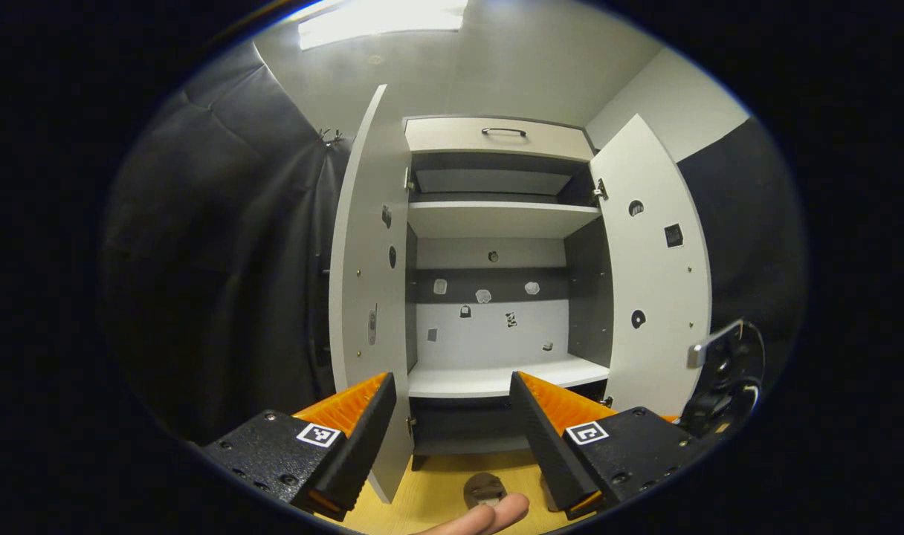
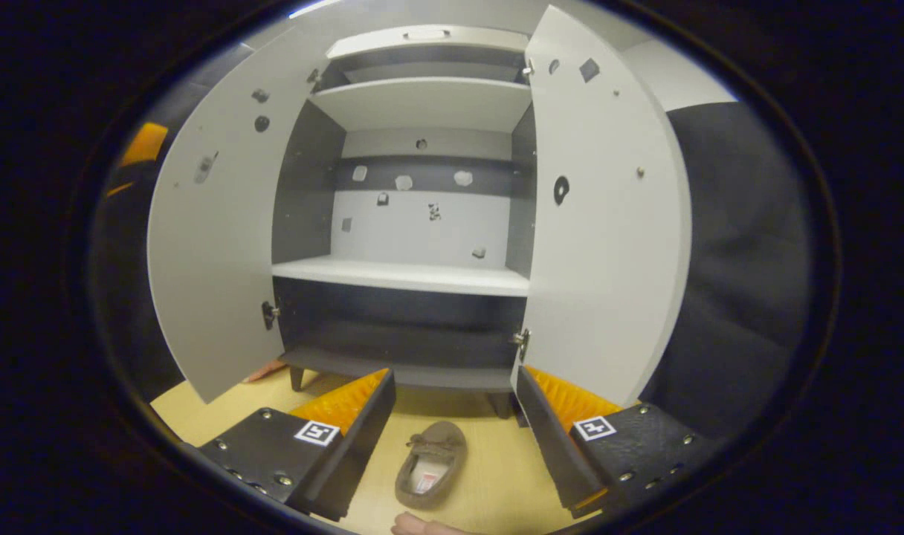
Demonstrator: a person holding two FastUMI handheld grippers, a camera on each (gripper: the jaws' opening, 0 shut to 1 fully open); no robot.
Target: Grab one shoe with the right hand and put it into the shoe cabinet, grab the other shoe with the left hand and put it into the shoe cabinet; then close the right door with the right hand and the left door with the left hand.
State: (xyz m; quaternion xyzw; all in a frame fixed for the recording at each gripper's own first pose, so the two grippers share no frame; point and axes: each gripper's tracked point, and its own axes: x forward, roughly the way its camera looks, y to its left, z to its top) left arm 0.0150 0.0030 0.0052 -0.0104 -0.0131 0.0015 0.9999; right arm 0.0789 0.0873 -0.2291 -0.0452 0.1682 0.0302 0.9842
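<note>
A brown moccasin shoe (image 2: 431, 464) lies on the wooden floor (image 2: 496, 475) in front of the shoe cabinet (image 2: 400, 275). It sits low between the fingers of my open right gripper (image 2: 456, 371), which touch nothing. In the left gripper view my left gripper (image 1: 450, 379) is also open and empty, facing the cabinet's white middle shelf (image 1: 496, 379). Below it the brown toe of a shoe (image 1: 484, 487) shows on the floor. Both cabinet doors stand wide open: the left door (image 1: 366, 260) and the right door (image 1: 653, 282).
A person's fingertip (image 1: 489, 516) shows at the bottom edge. A silver handle (image 1: 712, 345) juts from the right door's edge, with a dark device and cable (image 1: 727, 379) behind it. Black cloth hangs on both sides of the cabinet. A closed drawer (image 1: 500, 137) tops it.
</note>
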